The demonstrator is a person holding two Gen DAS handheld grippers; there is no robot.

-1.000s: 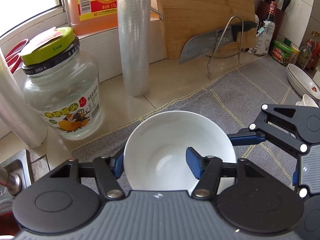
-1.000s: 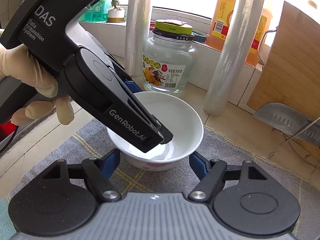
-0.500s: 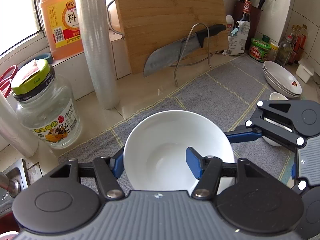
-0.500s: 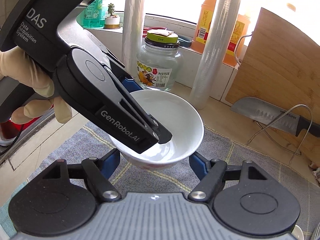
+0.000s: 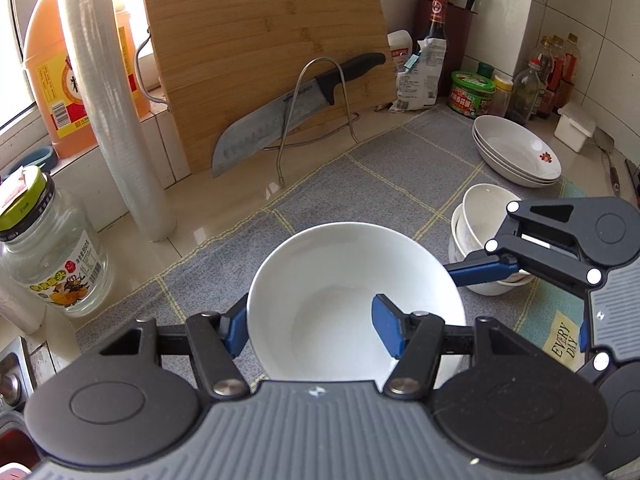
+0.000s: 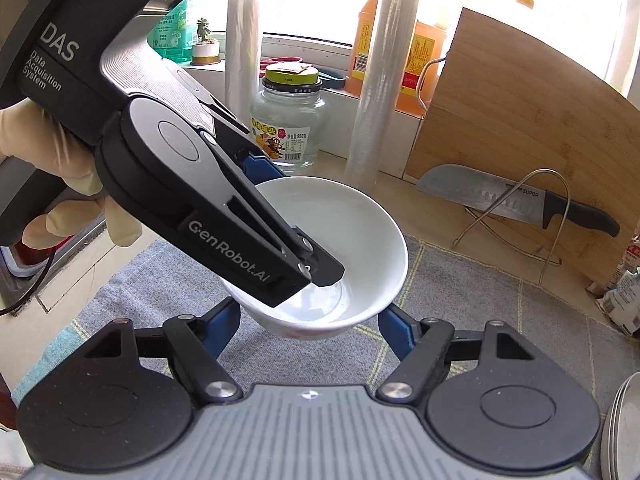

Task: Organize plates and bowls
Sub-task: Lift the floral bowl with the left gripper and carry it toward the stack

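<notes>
Grey checked mat (image 5: 384,184) spreads under both tools, and the one relation that matters lies across it: the stack of small bowls (image 5: 478,240) sits ahead and to the right of the left gripper (image 5: 310,326), with the stack of plates (image 5: 516,154) farther out along the same line. White bowl (image 5: 352,304) rides in that gripper, pinched through its near rim, one blue pad outside the wall and one inside, and seems lifted off the mat. The right gripper (image 6: 310,326) is nearer the stack but holds nothing, its fingers spread wide either side of the bowl's base without touching. A second ago the glass jar (image 5: 52,256) stood close on the left and the stack barely showed; now the jar has slid to the edge and the stack has come into plain view, so the bowl is swinging rightward toward it.
</notes>
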